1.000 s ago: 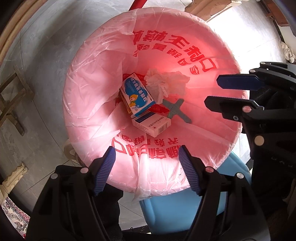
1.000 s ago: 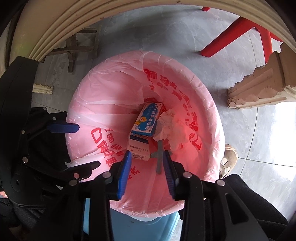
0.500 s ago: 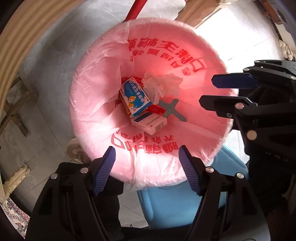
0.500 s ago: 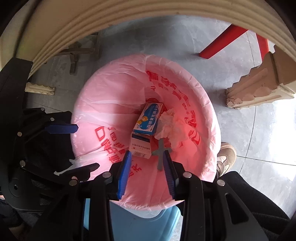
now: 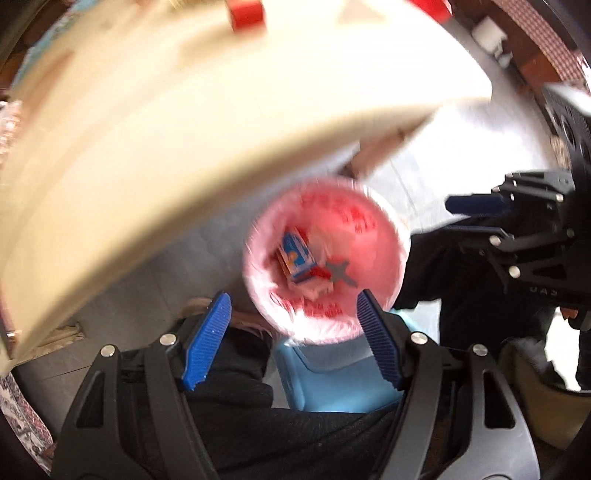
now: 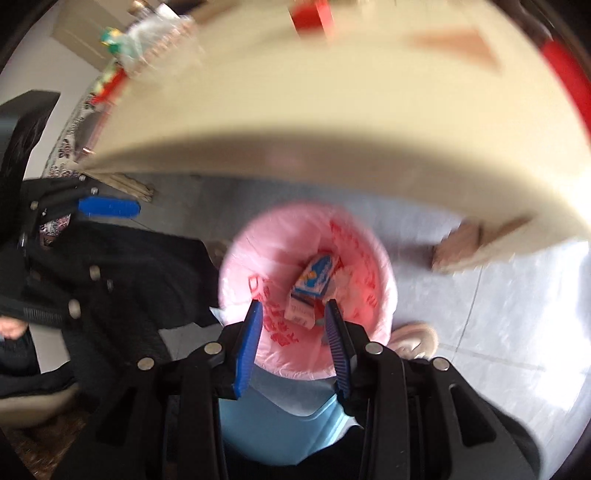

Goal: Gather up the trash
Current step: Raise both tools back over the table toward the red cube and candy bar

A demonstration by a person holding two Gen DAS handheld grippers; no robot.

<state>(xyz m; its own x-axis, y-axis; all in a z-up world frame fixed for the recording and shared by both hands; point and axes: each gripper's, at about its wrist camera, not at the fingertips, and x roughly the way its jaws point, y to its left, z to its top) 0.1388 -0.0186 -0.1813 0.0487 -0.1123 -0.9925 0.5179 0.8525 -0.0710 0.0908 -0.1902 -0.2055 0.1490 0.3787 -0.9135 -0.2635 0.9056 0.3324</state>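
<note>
A blue bin lined with a pink bag stands on the floor far below both grippers. Inside lie a blue box, a white-and-red box, crumpled tissue and a grey cross-shaped piece. My left gripper is open wide and empty above the bin. My right gripper is open, narrower, and empty; it also shows in the left wrist view. The left gripper shows at the left of the right wrist view.
A cream table top fills the upper part of both blurred views, its edge just above the bin. A red block and wrapped items stand on it. A shoe is beside the bin on the grey tiles.
Both grippers have risen fast away from the bin, which now looks much smaller. The table top has come into view. Both stay open and empty; the trash lies as before.
</note>
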